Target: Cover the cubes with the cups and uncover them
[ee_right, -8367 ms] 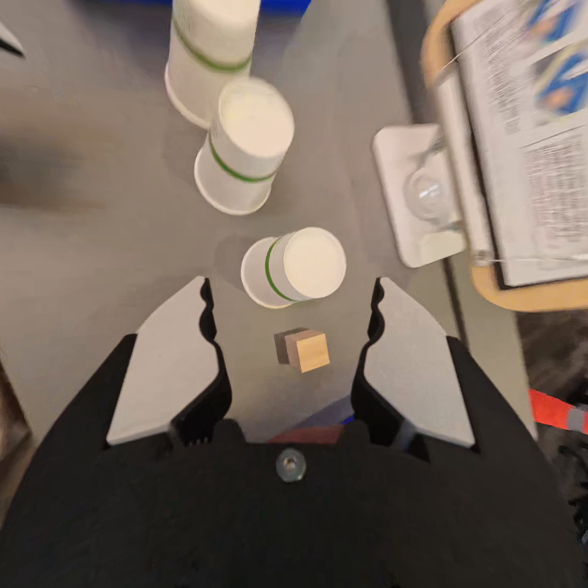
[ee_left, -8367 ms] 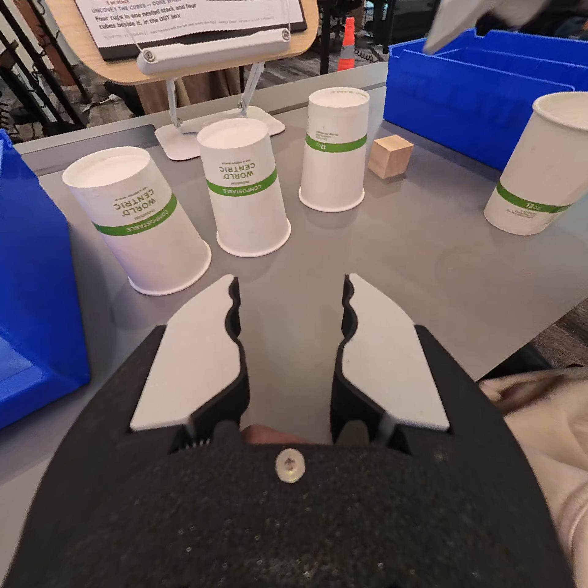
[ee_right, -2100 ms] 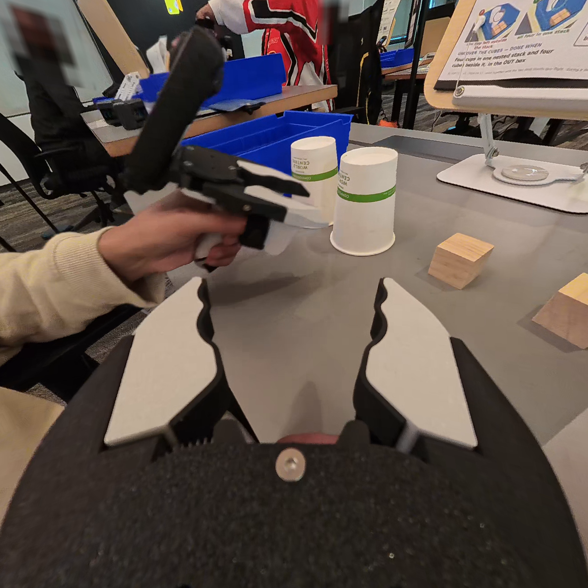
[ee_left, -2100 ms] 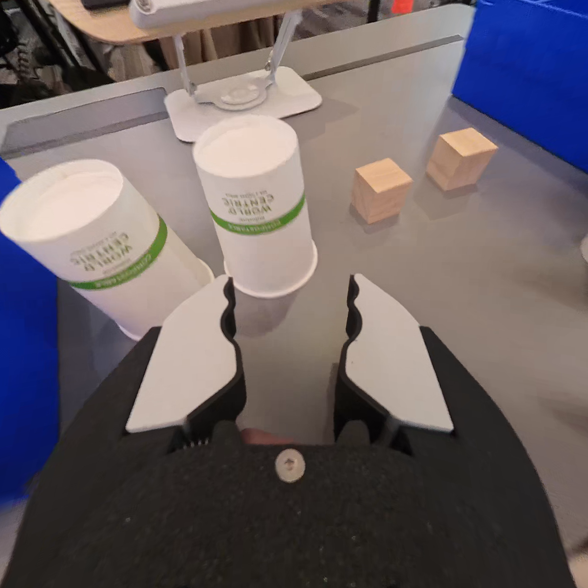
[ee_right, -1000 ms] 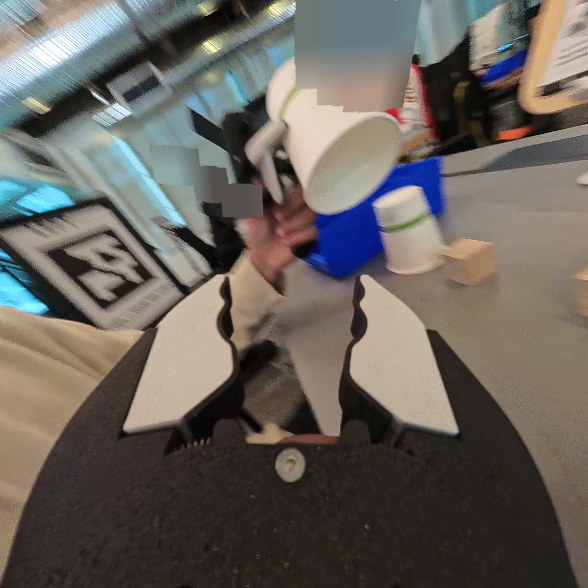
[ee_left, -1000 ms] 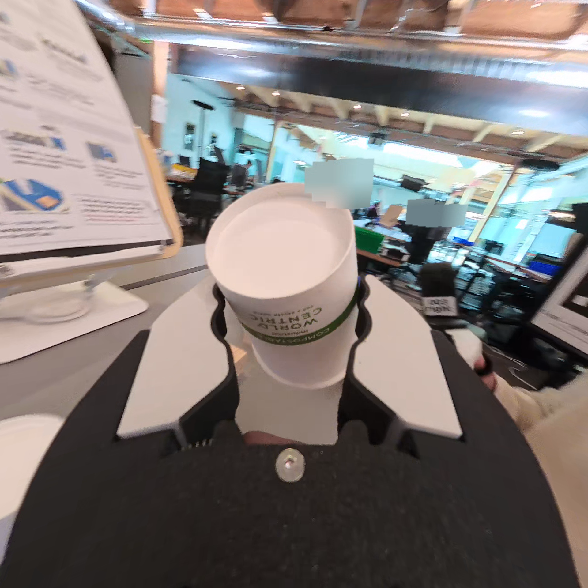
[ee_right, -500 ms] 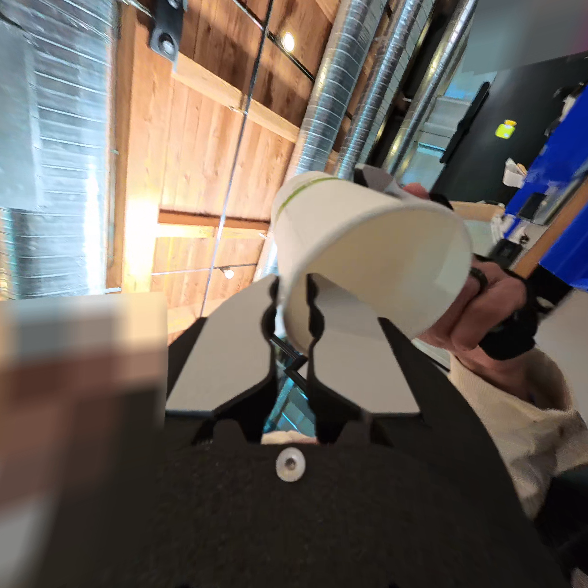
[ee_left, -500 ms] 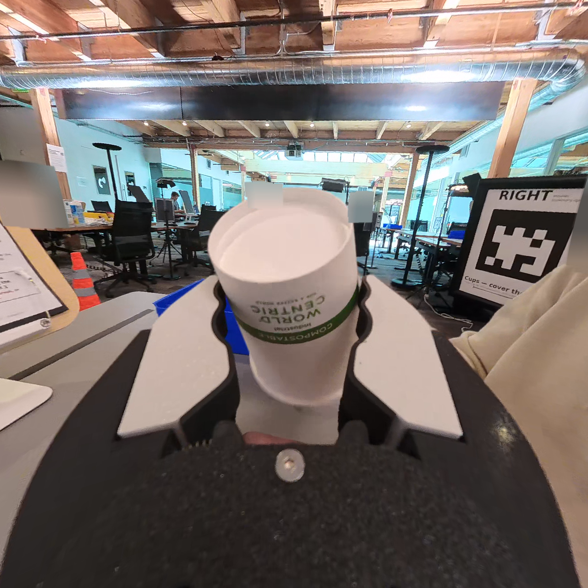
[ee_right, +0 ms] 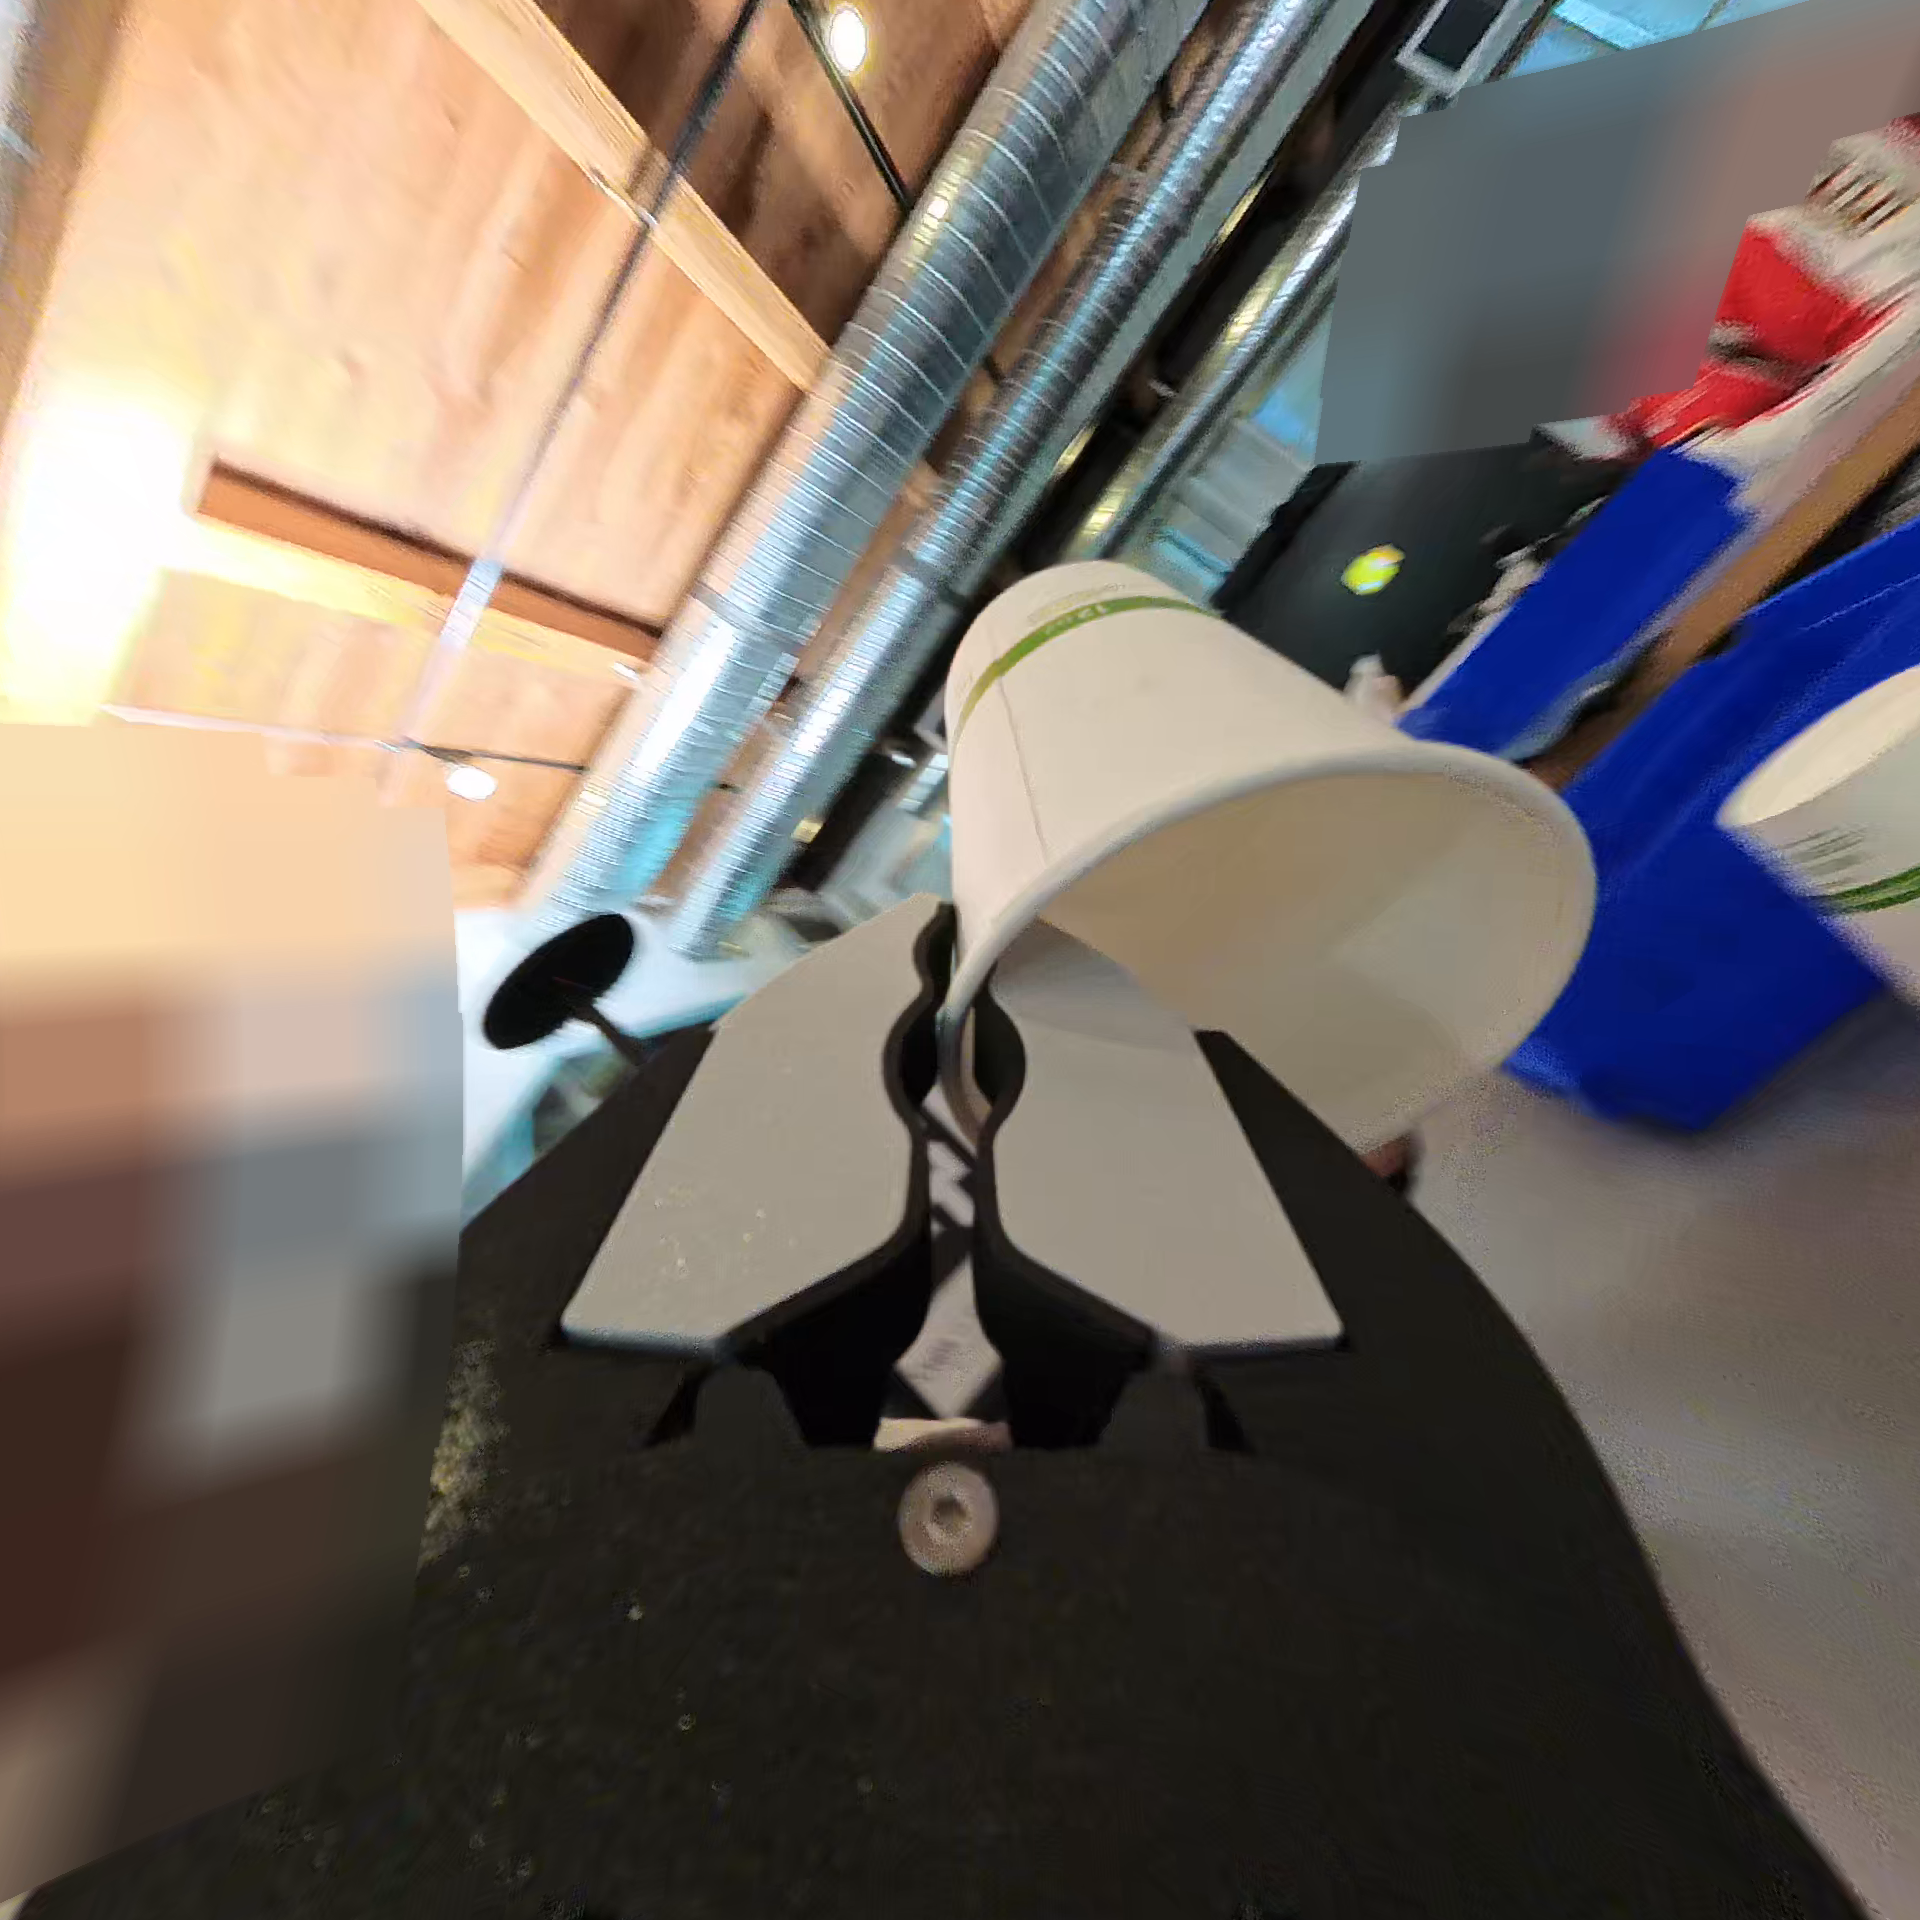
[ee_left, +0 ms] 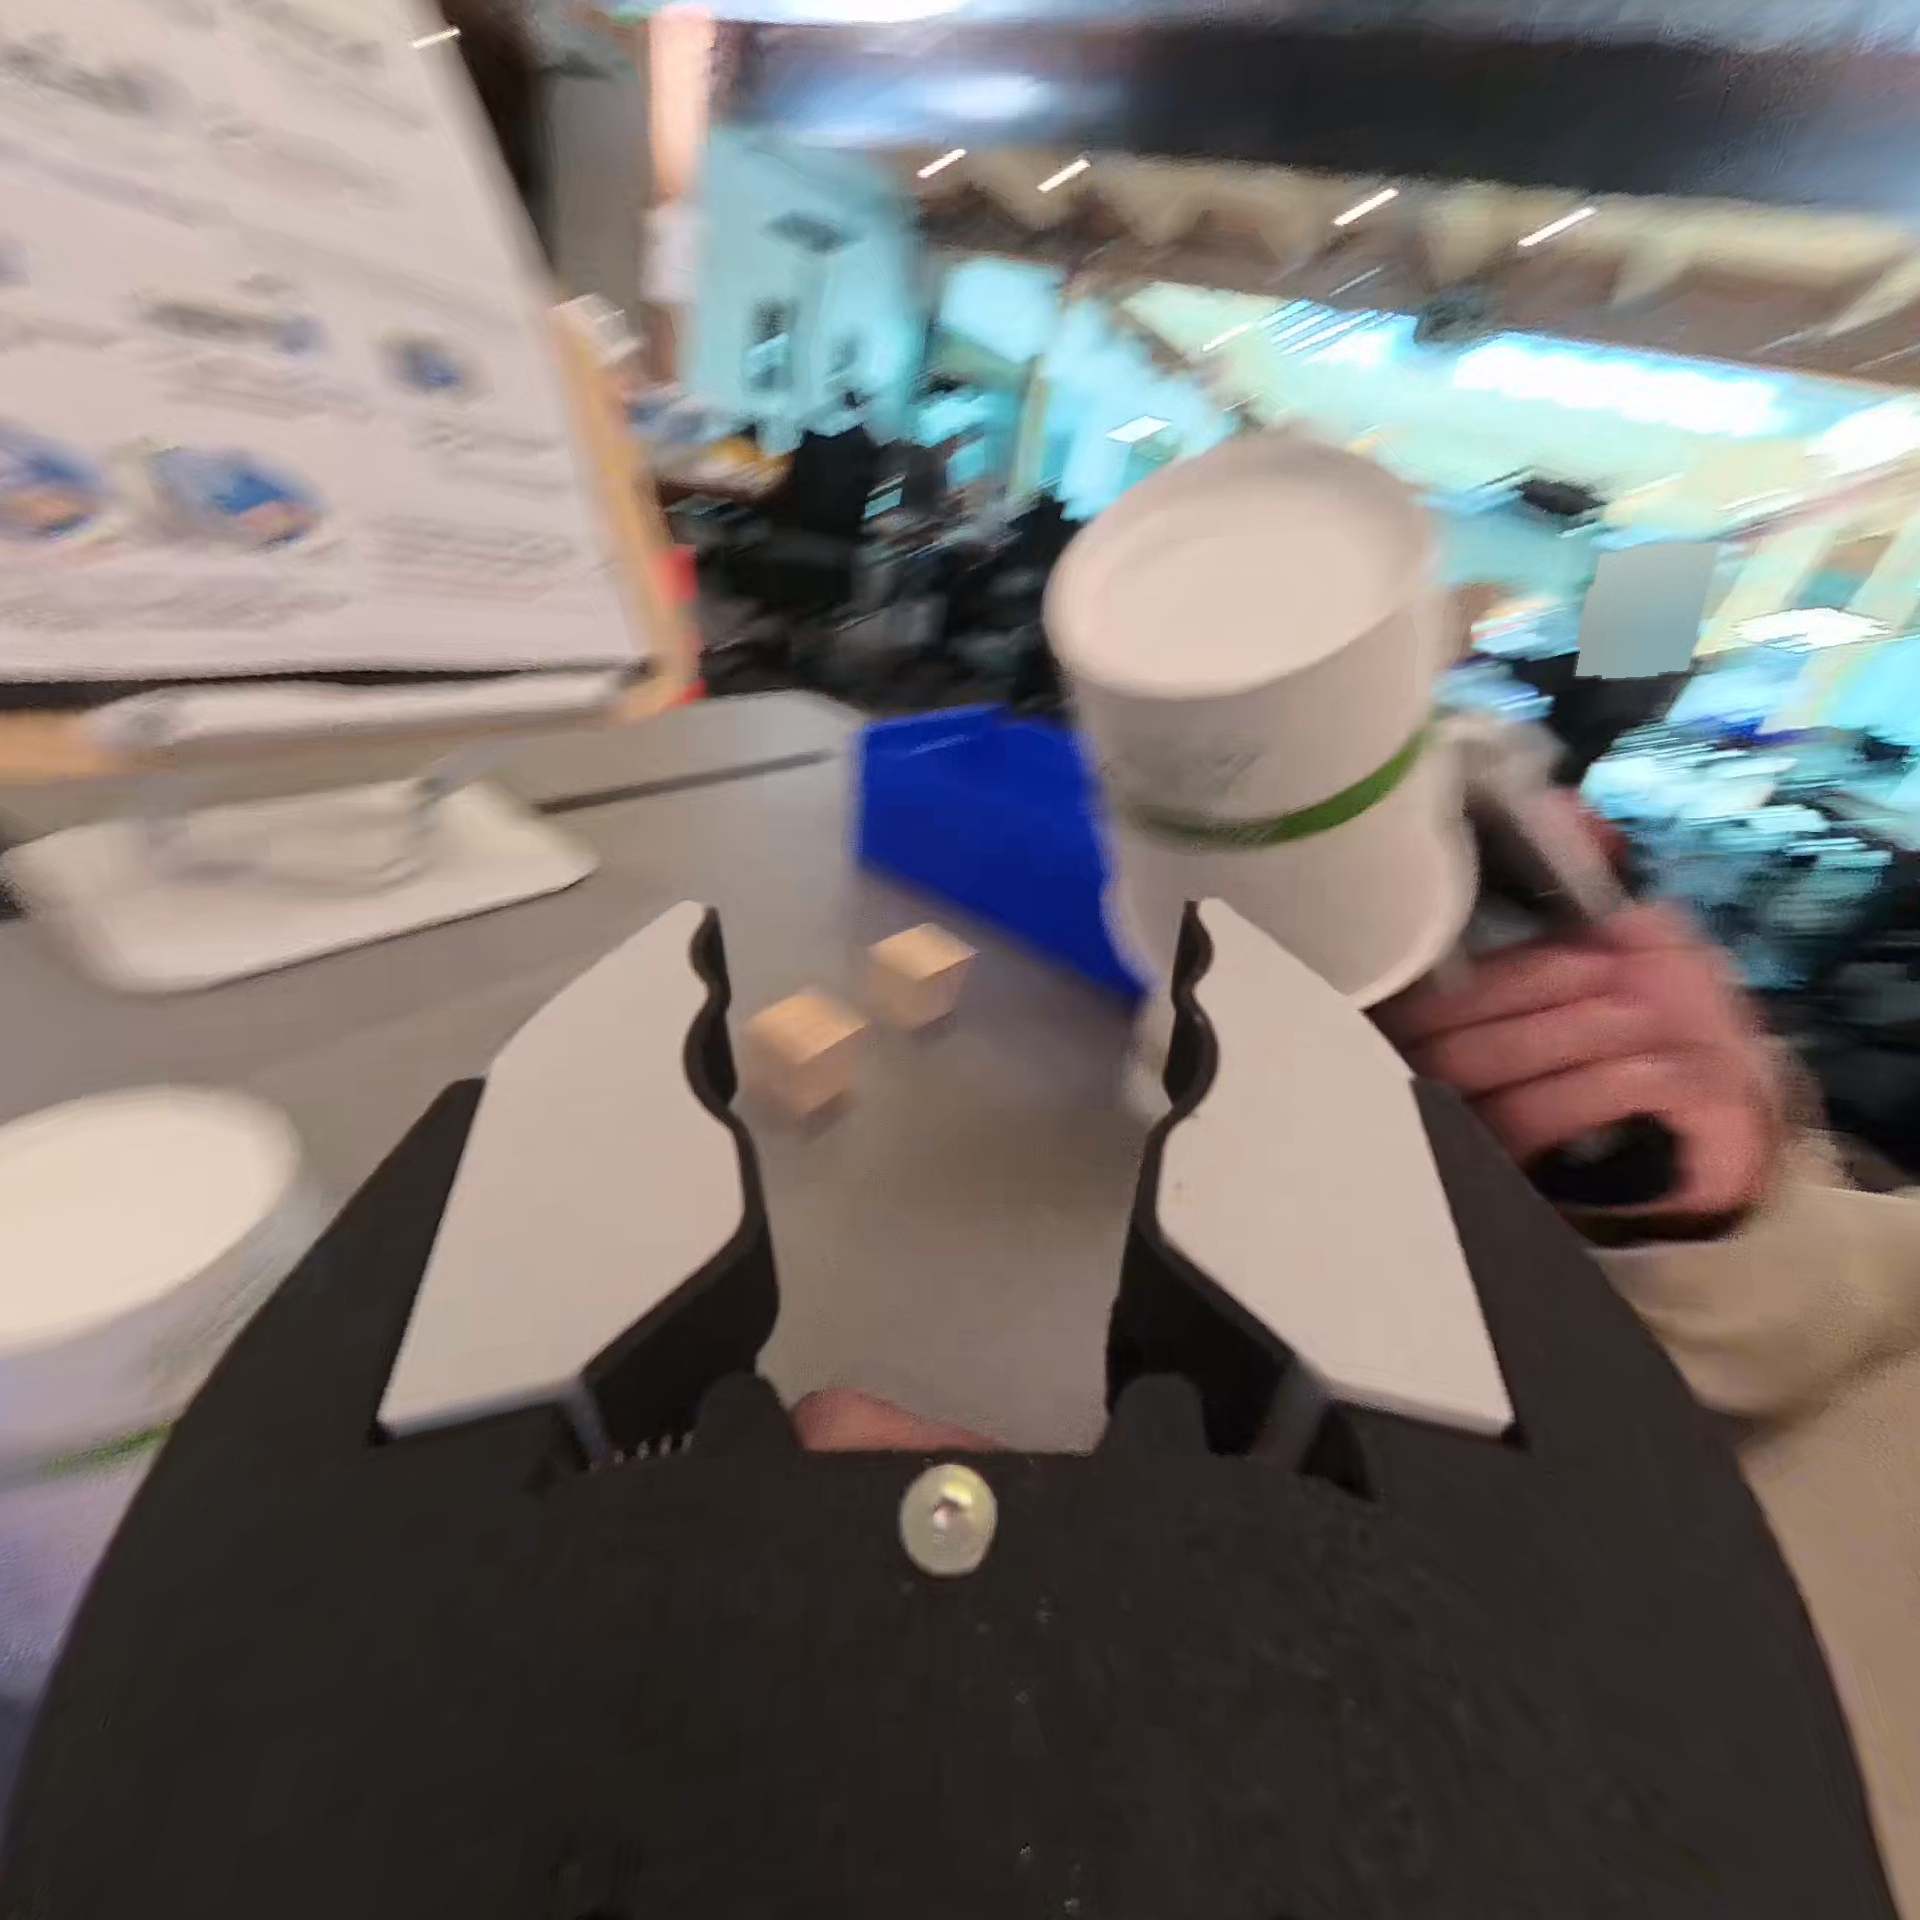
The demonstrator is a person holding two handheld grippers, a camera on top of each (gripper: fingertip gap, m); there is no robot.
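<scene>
My left gripper (ee_left: 945, 935) is open and empty above the grey table (ee_left: 935, 1195). Two wooden cubes (ee_left: 805, 1049) (ee_left: 920, 971) lie bare on the table just past its fingertips. A white paper cup with a green band (ee_left: 1268, 748) hangs upside down in the air at the right, held by the person's other hand (ee_left: 1558, 1049). In the right wrist view my right gripper (ee_right: 961, 935) is shut on the rim of that cup (ee_right: 1247, 862), one finger inside and one outside. Another upside-down cup (ee_left: 135, 1216) stands at the lower left, and it shows at the right edge of the right wrist view (ee_right: 1839, 821).
A blue bin (ee_left: 987, 831) stands behind the cubes, and blue bins (ee_right: 1683, 935) show in the right wrist view. A document stand with a white base (ee_left: 291, 873) is at the back left. The left wrist view is blurred by motion.
My left gripper has let go of the cup and opened, and now looks down at the table and cubes. My right gripper has shut on the cup's rim and holds it alone.
</scene>
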